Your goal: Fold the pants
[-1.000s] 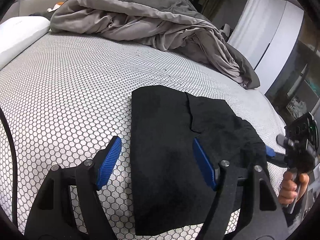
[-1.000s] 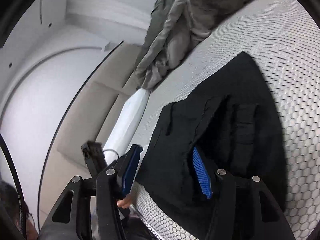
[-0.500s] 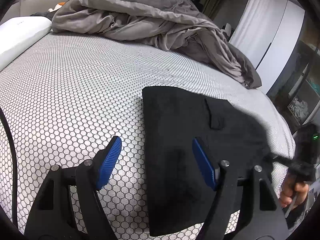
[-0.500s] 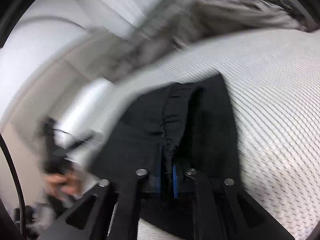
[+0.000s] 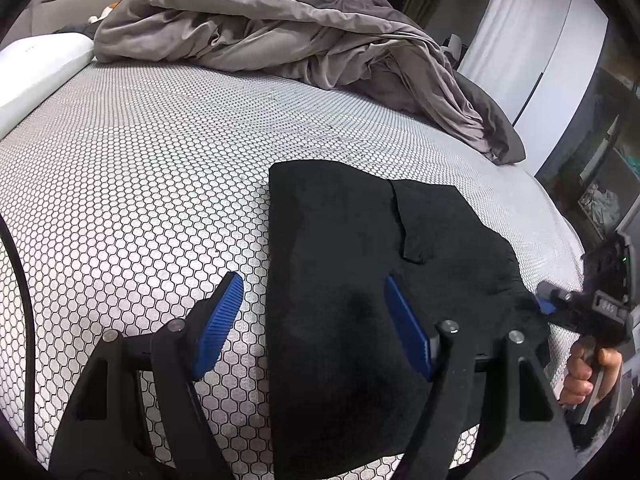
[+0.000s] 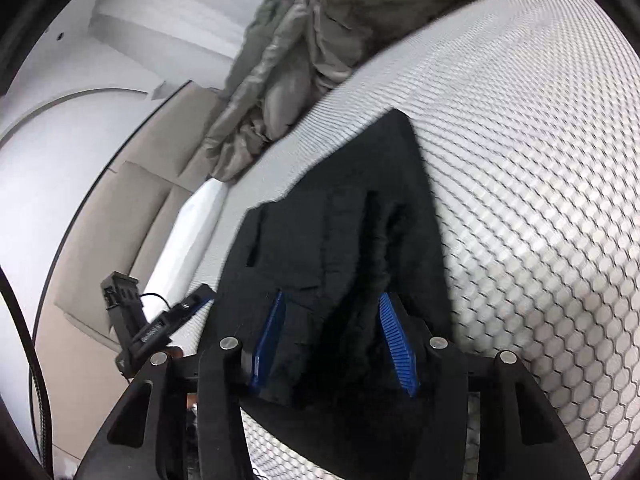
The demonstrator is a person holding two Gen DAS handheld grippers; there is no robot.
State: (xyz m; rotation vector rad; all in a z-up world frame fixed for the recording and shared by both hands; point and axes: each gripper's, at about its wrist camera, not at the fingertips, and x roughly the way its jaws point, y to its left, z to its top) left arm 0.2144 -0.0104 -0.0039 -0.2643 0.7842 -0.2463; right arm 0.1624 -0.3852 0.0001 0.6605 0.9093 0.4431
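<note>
Where I stand: as I lean over the bed with a tool in each hand, the black, soft, fleecy pants (image 5: 360,280) lie folded into a flat slab on the white mattress cover printed with dark hexagons (image 5: 140,200); they sit near its closest edge, well apart from the bedding
My left gripper (image 5: 310,320): black frame, blue ribbed pads; jaws spread wide and grasping nothing; it straddles the long left edge of the pants, one pad over bare mattress, the other over the cloth, likely ready to pin or lift that edge
My right gripper (image 6: 336,340): jaws opening at this moment; a bunched ridge of the black cloth stands between the pads, and the pads look clear of it, so I judge the pinch let go
Why the ridge: the cloth seems gathered where it was pinched, so that end looks rumpled, not flat
My right hand (image 5: 584,376): curled round the tool's handle at the right end of the pants
Beyond: a crumpled grey duvet (image 5: 300,40) heaped at the far side; a long white pillow (image 5: 36,68) at the left
</note>
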